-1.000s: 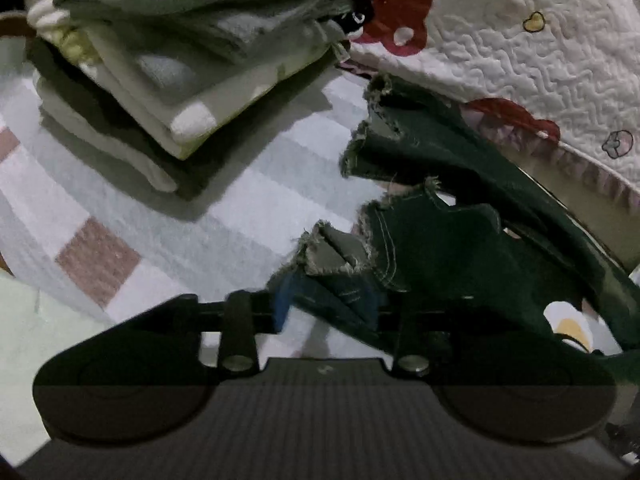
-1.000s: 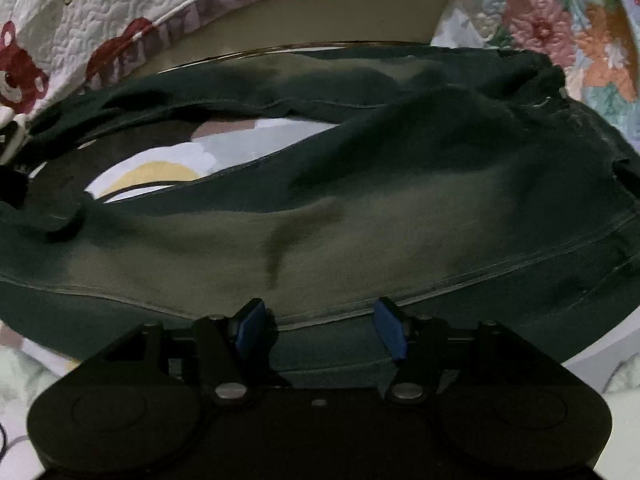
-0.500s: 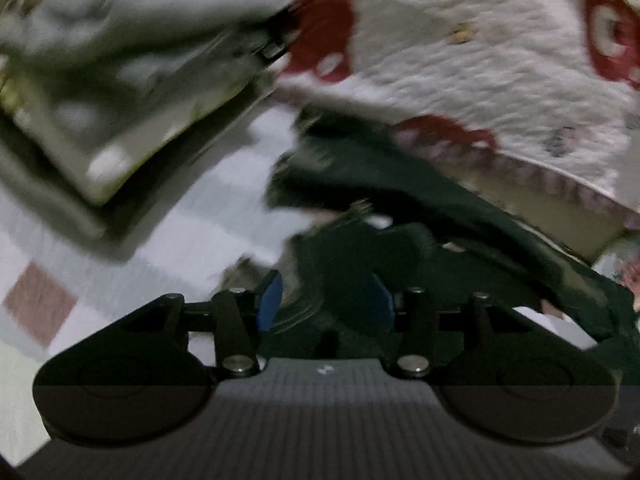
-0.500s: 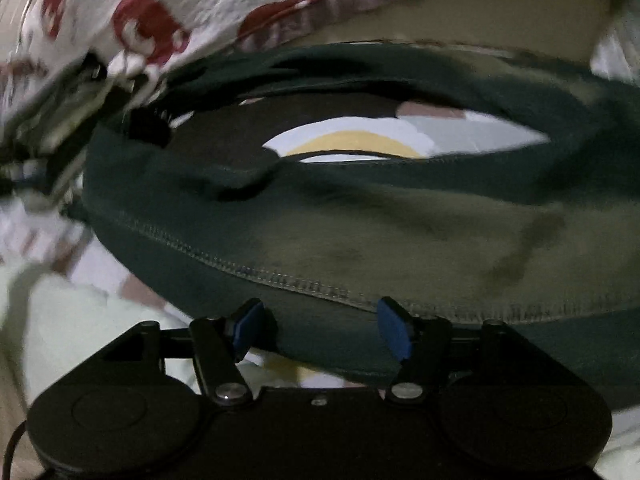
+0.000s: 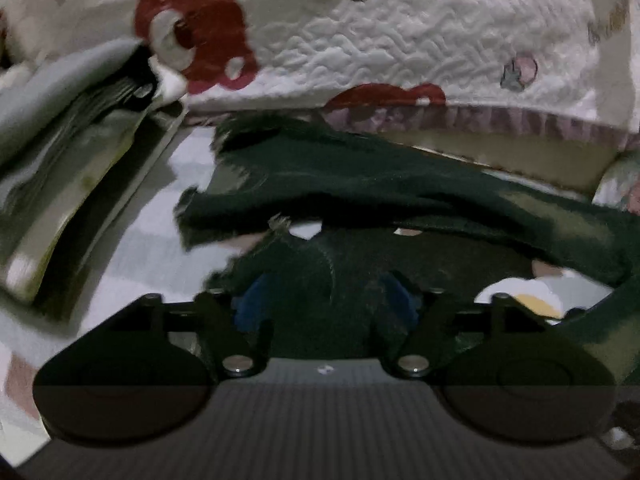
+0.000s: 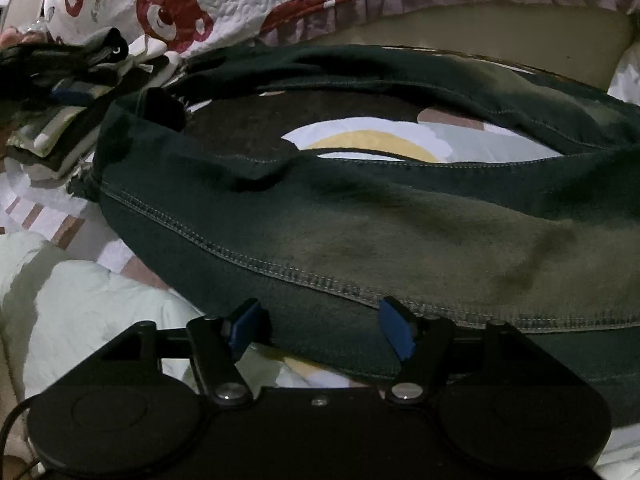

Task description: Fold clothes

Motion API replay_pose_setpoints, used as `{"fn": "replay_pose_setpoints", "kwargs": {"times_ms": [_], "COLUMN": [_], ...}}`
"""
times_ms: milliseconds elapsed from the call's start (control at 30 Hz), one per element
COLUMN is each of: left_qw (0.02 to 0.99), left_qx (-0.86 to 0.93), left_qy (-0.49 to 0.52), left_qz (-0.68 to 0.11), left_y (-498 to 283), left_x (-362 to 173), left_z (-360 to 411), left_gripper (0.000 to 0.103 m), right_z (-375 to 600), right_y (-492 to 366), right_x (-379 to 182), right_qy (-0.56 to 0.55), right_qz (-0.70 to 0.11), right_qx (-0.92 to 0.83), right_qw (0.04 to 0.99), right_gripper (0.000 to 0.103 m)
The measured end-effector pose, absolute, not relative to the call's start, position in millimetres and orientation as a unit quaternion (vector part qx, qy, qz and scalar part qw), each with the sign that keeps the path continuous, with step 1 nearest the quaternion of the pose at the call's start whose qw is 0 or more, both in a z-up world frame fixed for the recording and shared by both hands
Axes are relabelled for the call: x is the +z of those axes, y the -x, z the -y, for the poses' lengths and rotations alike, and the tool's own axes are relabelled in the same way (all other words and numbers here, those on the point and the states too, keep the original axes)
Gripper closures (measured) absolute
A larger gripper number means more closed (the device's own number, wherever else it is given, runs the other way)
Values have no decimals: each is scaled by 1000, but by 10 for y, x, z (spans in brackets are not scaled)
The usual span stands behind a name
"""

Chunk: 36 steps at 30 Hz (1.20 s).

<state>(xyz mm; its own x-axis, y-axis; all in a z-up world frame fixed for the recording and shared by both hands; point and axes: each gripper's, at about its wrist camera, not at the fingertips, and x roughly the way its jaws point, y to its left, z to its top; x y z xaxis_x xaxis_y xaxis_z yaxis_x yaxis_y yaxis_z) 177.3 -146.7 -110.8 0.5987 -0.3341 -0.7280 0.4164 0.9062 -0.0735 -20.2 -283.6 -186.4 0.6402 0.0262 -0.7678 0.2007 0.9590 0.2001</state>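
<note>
A dark green frayed-hem pair of denim trousers (image 6: 400,236) lies doubled along its length on the patterned bed sheet (image 6: 48,204), beside a stack of folded grey and cream garments (image 5: 68,160). The left claw (image 5: 326,300) and right claw (image 6: 320,328) are opening, cloth between unpressed pads. Cross-folding and stacking appear left. Motion blur smears the left view; the waistband is cut off.
</note>
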Motion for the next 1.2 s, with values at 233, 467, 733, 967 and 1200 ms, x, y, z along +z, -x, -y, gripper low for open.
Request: {"fn": "replay_pose_setpoints", "kwargs": {"times_ms": [233,467,733,967,1200], "left_qw": [881,890,892,878,893], "left_qx": [-189,-185,-175,-159,-166], "left_qy": [-59,16,123,131,110], "left_qz": [-430,-417,-398,-433,-403], "left_y": [-1984,-1791,-1249,-1330,-1203], "left_x": [-1677,-1569,-1209,-1409,-1267], "left_z": [1529,1249,902,914,912], "left_gripper": [89,96,96,96,96], "right_z": [2770,2839,3801,4668,4810], "right_y": [198,240,346,-53,-348], "right_x": [-1883,-1861,-1452,-1450,-1793], "right_qy": [-119,-128,-257,-327,-345], "right_qz": [-421,-412,-335,-374,-378], "right_qx": [-42,-39,-145,-257,-357], "right_qw": [898,901,895,829,781], "right_gripper": [20,20,23,22,22]}}
